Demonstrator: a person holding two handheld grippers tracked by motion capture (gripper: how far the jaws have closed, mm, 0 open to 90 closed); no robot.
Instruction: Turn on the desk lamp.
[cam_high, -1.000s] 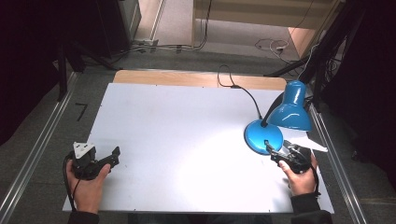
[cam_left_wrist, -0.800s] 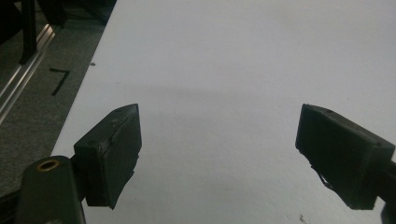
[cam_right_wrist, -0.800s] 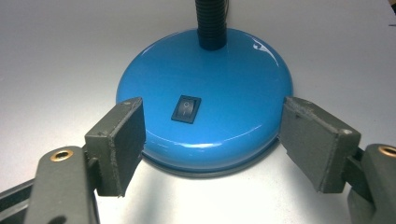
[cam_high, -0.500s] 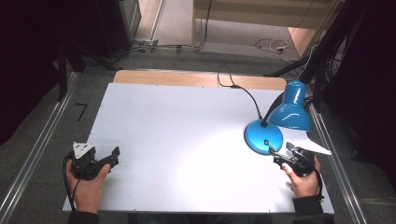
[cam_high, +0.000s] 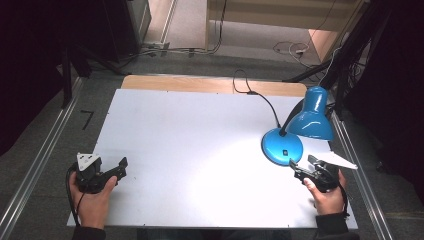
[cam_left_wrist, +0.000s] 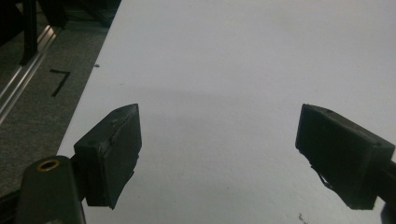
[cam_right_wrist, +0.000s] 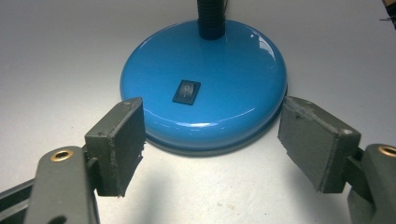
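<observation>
A blue desk lamp stands at the table's right, with a round base (cam_high: 282, 146), a black gooseneck and a shade (cam_high: 311, 120) that throws a bright patch on the white table (cam_high: 200, 135). My right gripper (cam_high: 298, 170) is open just in front of the base. In the right gripper view its jaws (cam_right_wrist: 212, 140) stand wide on either side of the near rim of the base (cam_right_wrist: 233, 70), apart from it, and a black rocker switch (cam_right_wrist: 186, 91) sits on top. My left gripper (cam_high: 120, 167) rests open at the near left, with bare table between its jaws (cam_left_wrist: 219, 154).
The lamp's black cord (cam_high: 260, 97) runs off the far edge over a wooden strip (cam_high: 200, 84). Metal rails line the left side (cam_high: 40, 165) and the right side (cam_high: 362, 175). A dark "7" mark (cam_left_wrist: 60, 81) lies on the grey floor left of the table.
My right gripper has drawn back from the lamp base toward the table's near right edge. The left gripper and the lamp have stayed put.
</observation>
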